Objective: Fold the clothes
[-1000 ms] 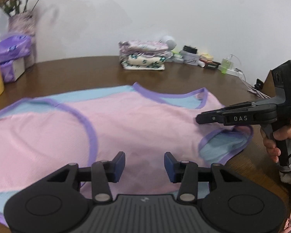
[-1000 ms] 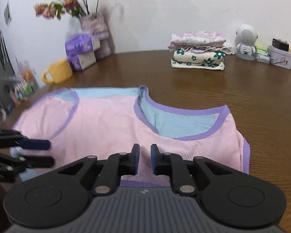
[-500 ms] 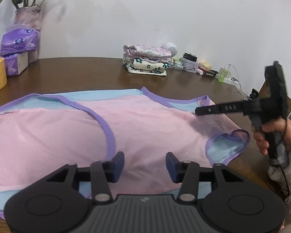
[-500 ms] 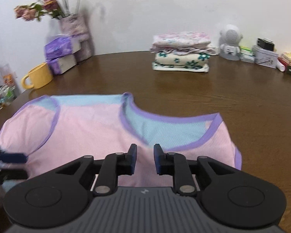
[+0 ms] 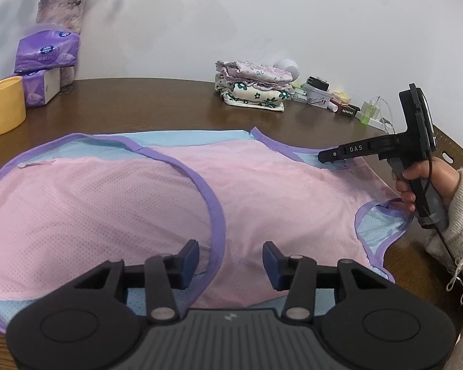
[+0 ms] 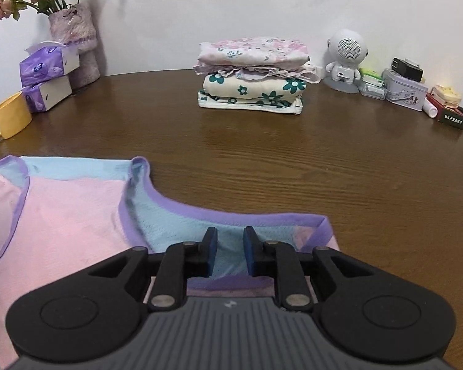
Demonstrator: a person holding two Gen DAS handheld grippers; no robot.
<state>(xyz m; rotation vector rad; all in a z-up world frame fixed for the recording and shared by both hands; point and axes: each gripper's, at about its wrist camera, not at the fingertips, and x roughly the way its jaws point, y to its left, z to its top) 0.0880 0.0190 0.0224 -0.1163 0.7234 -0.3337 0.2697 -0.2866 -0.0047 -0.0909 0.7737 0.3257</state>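
brown wood surface (image 6: 339,166) under a white wall, and on it my pink top (image 5: 114,197) lies spread flat, purple trim round its openings and pale blue lining showing inside them. its long axis runs from side to side in front of me, so each hand works one end. my left tool (image 5: 230,259) hangs just above the pink cloth beside a purple-edged armhole, its pads well apart and nothing between them. my right tool (image 6: 230,248) is at the other end, over the blue lining of the neckline, pads narrowly apart with nothing pinched; in the left view it points in over that far edge. so the neckline end belongs to my right hand and the armhole side to my left, and i judge the fold has to go across the short way. beyond the top, well apart from it, stand the folded stack (image 6: 253,77), the yellow mug (image 6: 7,118), the tissue packs (image 6: 47,75) and the small white speaker (image 6: 345,57).
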